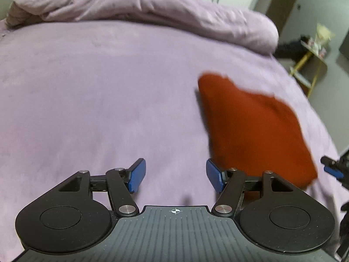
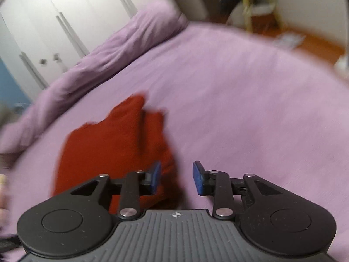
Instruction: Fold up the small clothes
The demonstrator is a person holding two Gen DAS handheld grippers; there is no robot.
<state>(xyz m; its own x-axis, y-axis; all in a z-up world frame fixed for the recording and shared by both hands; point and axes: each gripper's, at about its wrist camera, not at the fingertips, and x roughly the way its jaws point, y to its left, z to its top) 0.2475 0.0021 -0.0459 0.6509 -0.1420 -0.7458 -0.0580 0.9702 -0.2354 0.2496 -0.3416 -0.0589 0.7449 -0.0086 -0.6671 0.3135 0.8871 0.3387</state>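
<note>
Lilac bed sheet (image 1: 98, 91) carries our red garment (image 1: 250, 126) at right of the left view, seemingly folded into a compact wad. Our left claw (image 1: 175, 175) and right claw (image 2: 176, 178) gape empty; any other clothes remain unseen.

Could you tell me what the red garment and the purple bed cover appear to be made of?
The red garment looks like a soft, matte woven or knit fabric, perhaps cotton: it lies limp with folded layers and no sheen. The purple bed cover seems a brushed, slightly fuzzy cloth, matte, creasing softly where it bunches at the far edge. Blur hides any weave on both.
</note>
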